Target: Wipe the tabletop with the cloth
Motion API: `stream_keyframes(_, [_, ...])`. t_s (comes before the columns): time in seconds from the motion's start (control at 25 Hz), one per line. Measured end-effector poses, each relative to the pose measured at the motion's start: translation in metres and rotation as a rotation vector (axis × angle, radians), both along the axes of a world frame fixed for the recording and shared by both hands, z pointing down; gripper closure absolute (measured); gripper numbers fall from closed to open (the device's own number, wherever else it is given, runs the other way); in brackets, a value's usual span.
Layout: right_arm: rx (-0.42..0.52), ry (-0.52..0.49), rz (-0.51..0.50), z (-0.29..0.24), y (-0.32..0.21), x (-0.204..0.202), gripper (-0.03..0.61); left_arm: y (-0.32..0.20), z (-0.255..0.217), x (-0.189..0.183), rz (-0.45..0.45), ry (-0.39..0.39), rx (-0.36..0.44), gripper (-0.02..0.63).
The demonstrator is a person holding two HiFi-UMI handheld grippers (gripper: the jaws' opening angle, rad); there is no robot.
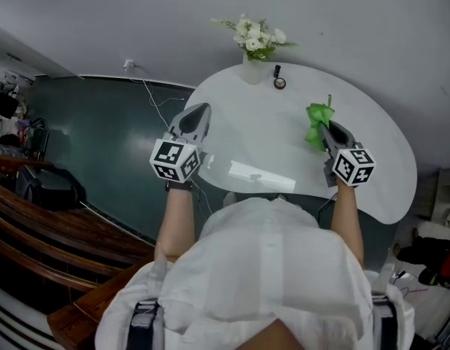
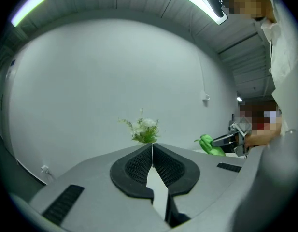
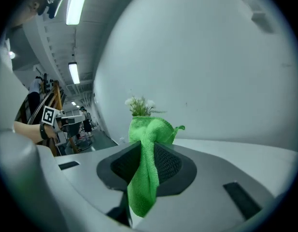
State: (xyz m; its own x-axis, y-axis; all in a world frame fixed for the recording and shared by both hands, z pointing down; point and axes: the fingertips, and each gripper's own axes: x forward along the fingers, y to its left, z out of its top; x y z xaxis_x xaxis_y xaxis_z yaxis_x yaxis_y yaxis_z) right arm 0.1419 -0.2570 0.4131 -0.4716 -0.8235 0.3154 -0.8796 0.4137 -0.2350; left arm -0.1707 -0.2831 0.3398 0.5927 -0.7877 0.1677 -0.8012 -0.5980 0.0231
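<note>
1. Bench (image 1: pixel 370 184): white top with a rounded outline, seen from above in the head view.
2. Left hand-held gripper (image 1: pixel 203 109): held over the bench's left edge, well apart from the cloth (image 1: pixel 317 119). Its jaws are pressed together at the tips, and nothing is held between them.
3. Right hand-held gripper (image 1: pixel 325 128): held over the right part of the bench. Its jaws are clamped on the cloth.
4. Vase of white flowers (image 1: pixel 254 49): stood at the bench's far edge.
5. Cloth: green, pinched between the right jaws. It is bunched past the tips, with a tail hanging below. Contact with the bench cannot be told.
6. Small dark object (image 1: pixel 278 79): placed just beside the vase. It is too small to be identified.
</note>
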Motion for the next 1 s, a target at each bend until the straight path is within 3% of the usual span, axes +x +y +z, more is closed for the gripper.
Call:
stream_keyframes(0.4, [0.209,0.076,0.124,-0.080,0.006,0.029,0.500,0.001,-0.027,-0.021,-0.049,-0.008,0.058,0.595])
stream_keyframes(1.0, [0.245,0.137,0.186,-0.098,0.026,0.042,0.500,0.008,-0.027,-0.030,-0.050,-0.004,0.055,0.595])
